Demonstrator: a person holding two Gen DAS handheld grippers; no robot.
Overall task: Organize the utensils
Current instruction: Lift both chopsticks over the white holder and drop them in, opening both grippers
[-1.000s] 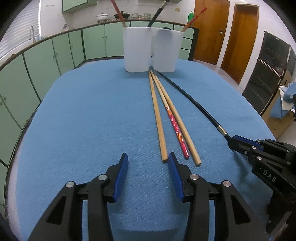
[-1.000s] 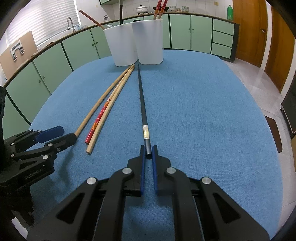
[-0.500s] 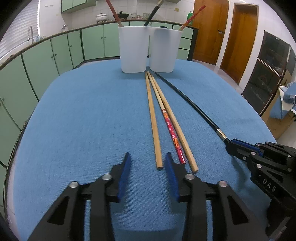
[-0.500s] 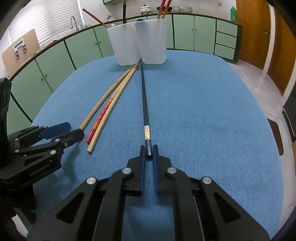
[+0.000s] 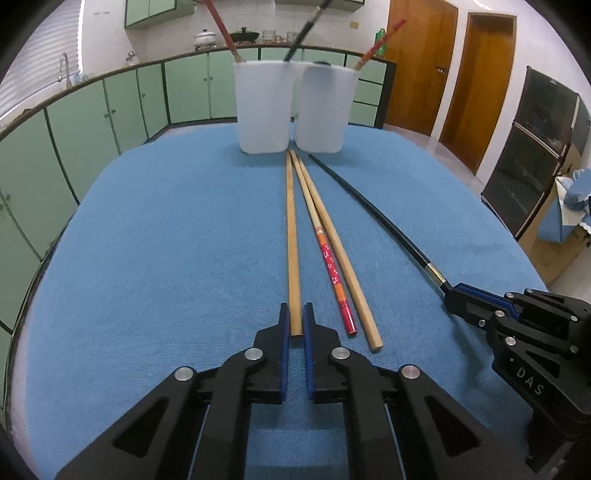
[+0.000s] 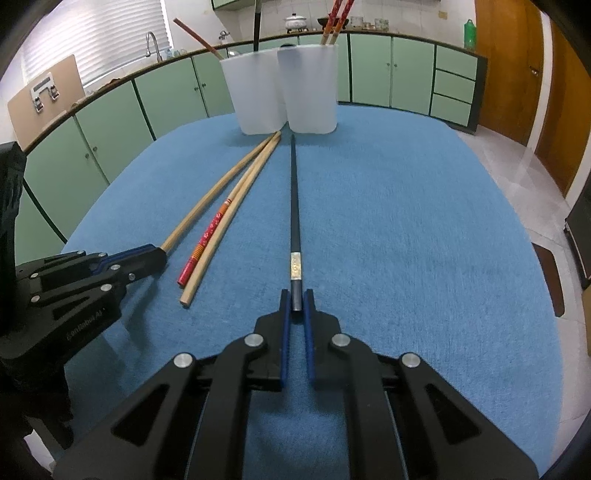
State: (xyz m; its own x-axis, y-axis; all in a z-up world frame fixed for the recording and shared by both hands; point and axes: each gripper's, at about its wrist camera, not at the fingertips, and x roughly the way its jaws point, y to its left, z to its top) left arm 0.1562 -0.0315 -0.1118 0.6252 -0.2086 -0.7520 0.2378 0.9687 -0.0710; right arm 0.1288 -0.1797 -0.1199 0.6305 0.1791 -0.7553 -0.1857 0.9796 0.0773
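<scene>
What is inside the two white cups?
Chopsticks stick out of both white cups: a black one, a brown one and two red patterned ones. The cloudy walls hide their lower ends and anything else inside.

Green cabinets [image 5: 110,110]; wooden doors [image 5: 417,62]; tiled floor [image 6: 517,162]

free: blue tablecloth [image 5: 155,258] left, right | blocked: white cups [image 5: 263,107] far edge
</scene>
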